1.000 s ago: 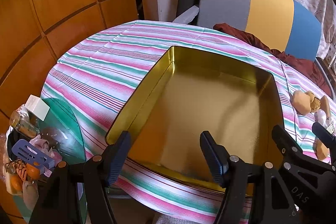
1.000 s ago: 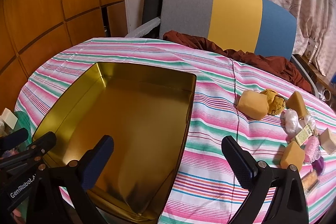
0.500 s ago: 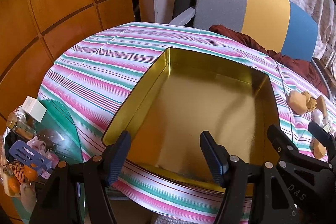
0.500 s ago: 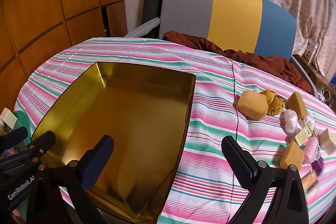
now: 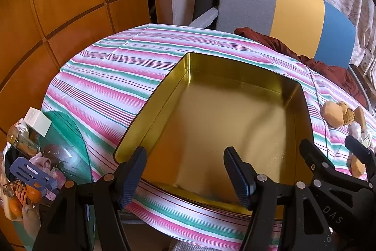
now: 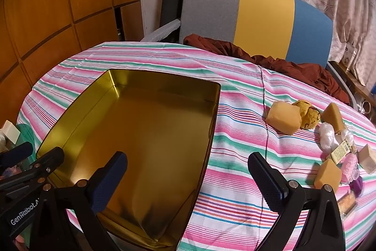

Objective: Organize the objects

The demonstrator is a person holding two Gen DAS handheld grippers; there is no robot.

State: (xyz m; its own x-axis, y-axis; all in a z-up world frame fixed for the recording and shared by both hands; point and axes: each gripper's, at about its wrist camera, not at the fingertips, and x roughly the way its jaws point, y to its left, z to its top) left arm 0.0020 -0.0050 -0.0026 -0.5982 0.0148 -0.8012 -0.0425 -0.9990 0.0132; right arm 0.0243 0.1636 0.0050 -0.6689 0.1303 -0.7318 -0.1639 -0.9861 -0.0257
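left claw (image 5: 185, 173): jaws stood apart, nothing between them, hovering over the near edge of the tin
right claw (image 6: 188, 175): jaws stood wide apart, empty; left finger over the tin's near right corner, right finger over the cloth
tin (image 6: 77, 107): gold, rectangular, open-topped, nothing inside; sat left of centre on the surface, near edge just at the surface's front edge
surface (image 6: 235, 180): round, covered by a pink/green/white striped cloth
loose items: clustered on the right part of the cloth, well apart from the tin, none in either claw
tan block (image 6: 284, 118): nearest to the tin, touching a brown lumpy piece (image 6: 307, 114)
tan wedge (image 6: 332, 113): just beside the lumpy piece, far side
white wrapped bundle (image 6: 326, 135): just in front of the wedge
second tan block (image 6: 327, 174): near the right edge, beside a pink bundle (image 6: 350, 167)
side clutter (image 5: 25, 171): bottle, blue spatula, small white box, on a green glass top left of the surface
chair (image 6: 258, 18): grey/yellow/blue back, behind the surface, dark red cloth (image 6: 270, 58) draped at its base
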